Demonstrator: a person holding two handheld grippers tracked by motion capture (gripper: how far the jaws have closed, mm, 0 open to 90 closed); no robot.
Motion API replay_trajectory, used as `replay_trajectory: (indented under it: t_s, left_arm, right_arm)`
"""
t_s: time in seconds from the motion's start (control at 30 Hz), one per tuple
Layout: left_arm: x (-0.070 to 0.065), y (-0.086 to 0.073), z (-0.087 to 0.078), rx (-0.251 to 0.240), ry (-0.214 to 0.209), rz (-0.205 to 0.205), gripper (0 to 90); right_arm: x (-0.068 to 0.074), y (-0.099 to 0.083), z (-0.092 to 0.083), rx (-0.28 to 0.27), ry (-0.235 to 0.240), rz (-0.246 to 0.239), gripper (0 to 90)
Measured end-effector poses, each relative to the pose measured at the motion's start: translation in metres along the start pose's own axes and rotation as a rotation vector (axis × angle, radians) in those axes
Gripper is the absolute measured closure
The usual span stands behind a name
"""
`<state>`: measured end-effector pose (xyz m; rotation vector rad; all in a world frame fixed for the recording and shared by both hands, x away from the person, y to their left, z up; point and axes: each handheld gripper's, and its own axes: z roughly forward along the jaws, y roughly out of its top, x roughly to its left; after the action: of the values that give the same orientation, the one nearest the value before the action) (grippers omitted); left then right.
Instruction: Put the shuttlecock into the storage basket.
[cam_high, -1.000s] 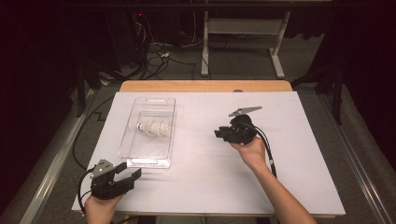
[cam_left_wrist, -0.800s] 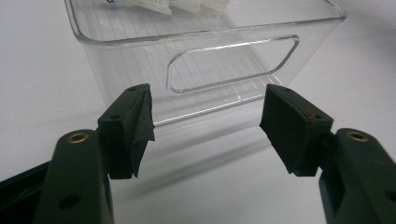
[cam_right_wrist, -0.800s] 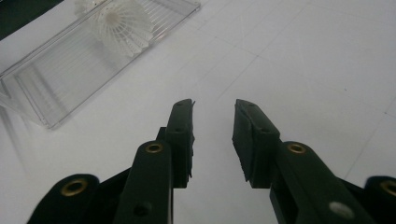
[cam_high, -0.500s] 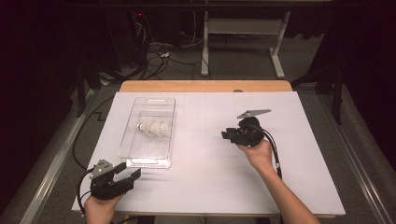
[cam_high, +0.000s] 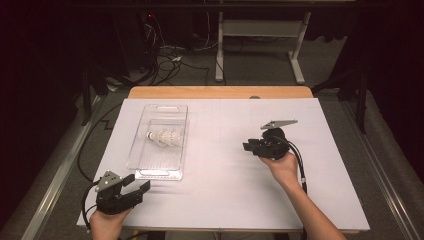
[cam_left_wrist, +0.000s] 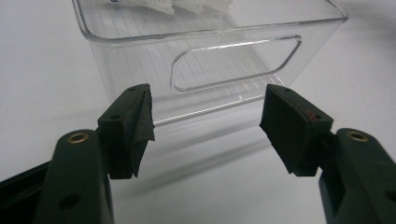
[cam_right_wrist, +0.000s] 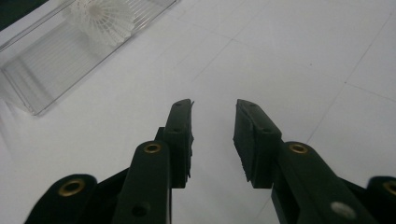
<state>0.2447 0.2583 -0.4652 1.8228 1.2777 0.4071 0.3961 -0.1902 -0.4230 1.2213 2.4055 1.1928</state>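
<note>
White feathered shuttlecock (cam_high: 164, 137) lies inside the clear plastic box (cam_high: 150, 167) on the left part of the white surface (cam_high: 220, 190). Left gripper (cam_high: 142, 187) sits just beside the box's near end, fingers (cam_left_wrist: 133, 126) wide apart and holding nothing. Right gripper (cam_high: 248, 146) is well apart from the box, its fingers (cam_right_wrist: 180, 135) a little apart and empty.

Bright white tabletop (cam_high: 225, 170) at frame centre, dark surround along edges. Soft shadows under clear bin (cam_left_wrist: 210, 51). Close views: near jaws slightly blurred, mild glare.
</note>
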Motion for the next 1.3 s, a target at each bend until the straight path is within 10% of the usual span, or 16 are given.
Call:
replay_trajectory:
  t_s: [1.3]
  left_arm:
    - [-0.001, 0.001, 0.001, 0.006, 0.009, 0.01, 34.9]
  right_arm:
    - [-0.015, -0.024, -0.028, -0.039, -0.026, 0.013, 62.2]
